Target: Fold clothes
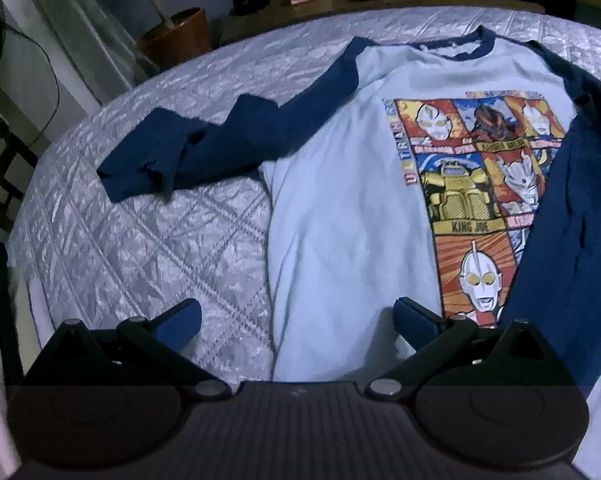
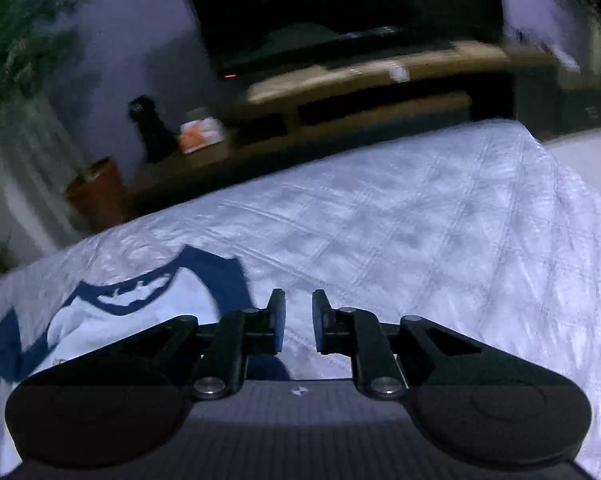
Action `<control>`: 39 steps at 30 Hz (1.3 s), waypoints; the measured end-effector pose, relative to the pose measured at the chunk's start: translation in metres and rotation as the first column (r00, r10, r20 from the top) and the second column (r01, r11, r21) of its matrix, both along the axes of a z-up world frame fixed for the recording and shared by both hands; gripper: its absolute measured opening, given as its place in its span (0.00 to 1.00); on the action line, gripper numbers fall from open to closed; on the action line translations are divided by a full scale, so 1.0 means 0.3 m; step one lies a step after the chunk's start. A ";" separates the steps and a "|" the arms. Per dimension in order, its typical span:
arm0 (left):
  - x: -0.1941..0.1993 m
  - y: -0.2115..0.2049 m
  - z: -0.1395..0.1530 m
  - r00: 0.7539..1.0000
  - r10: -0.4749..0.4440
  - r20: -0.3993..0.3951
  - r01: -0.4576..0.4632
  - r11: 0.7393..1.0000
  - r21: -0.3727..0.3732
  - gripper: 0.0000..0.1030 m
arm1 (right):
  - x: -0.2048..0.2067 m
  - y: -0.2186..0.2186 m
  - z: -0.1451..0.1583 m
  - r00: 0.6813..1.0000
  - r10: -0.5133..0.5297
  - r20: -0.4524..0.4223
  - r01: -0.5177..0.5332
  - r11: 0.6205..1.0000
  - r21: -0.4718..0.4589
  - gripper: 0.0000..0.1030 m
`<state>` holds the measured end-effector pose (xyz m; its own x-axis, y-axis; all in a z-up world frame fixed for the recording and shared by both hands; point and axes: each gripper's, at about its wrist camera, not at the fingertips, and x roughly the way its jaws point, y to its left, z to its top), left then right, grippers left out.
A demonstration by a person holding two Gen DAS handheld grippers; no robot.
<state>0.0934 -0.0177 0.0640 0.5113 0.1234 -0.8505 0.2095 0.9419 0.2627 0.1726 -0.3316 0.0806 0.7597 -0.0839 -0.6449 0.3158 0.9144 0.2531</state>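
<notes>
The left gripper (image 1: 297, 322) is hovering with its jaws released wide and nothing between them; the shirt's (image 1: 352, 200) pale body is lying directly under and ahead of them, its left side edge running forward just inside the left jaw. The shirt's long axis is running straight away from these jaws, hem nearest, collar (image 1: 456, 46) farthest. The right sleeve (image 1: 572, 216) is lying folded down along the body, to the right of the jaws. The left sleeve (image 1: 204, 146) is lying stretched out flat on the bed (image 1: 140, 240), ahead and to the left, its long axis crossing the view, cuff pointing left.

The right gripper (image 2: 299, 322) is showing a narrow gap between its jaws, gripping nothing; only bed is lying ahead of them, and the shirt is lying off to their left.

By my judgement the outstretched sleeve is the next fold, and the left gripper is nearer.

Count: one shirt, two sleeves, one folded in, one still out; two grippers.
</notes>
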 end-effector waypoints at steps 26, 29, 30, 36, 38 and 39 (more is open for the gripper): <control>-0.001 -0.028 -0.020 1.000 -0.015 -0.009 0.015 1.000 0.009 0.99 | 0.385 0.072 -0.104 0.995 0.028 -0.093 -0.038 0.993 -0.113 0.03; -0.002 -0.031 -0.024 1.000 -0.018 -0.010 0.018 1.000 0.010 0.99 | 0.392 0.022 -0.093 0.998 -0.018 -0.055 0.017 1.000 -0.022 0.04; -0.001 -0.031 -0.024 1.000 -0.016 -0.010 0.017 1.000 0.010 0.99 | 0.392 0.013 -0.094 0.998 -0.032 -0.052 0.032 0.999 -0.009 0.05; -0.006 -0.025 -0.020 1.000 -0.013 -0.008 0.014 1.000 0.009 0.99 | 0.282 -0.025 -0.059 0.990 -0.138 0.026 0.138 0.990 -0.002 0.28; -0.004 -0.016 -0.012 1.000 -0.003 -0.003 0.003 1.000 0.004 0.99 | 0.194 -0.017 -0.036 0.988 -0.139 0.065 0.138 0.990 0.020 0.33; -0.002 -0.011 -0.006 1.000 0.004 0.001 -0.004 1.000 0.001 0.99 | 0.151 0.002 -0.028 0.991 -0.112 0.068 0.112 0.994 0.009 0.34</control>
<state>0.0928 -0.0209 0.0621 0.5121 0.1263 -0.8496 0.2058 0.9423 0.2641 0.2181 -0.3309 0.0722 0.7882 -0.1673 -0.5922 0.3976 0.8729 0.2827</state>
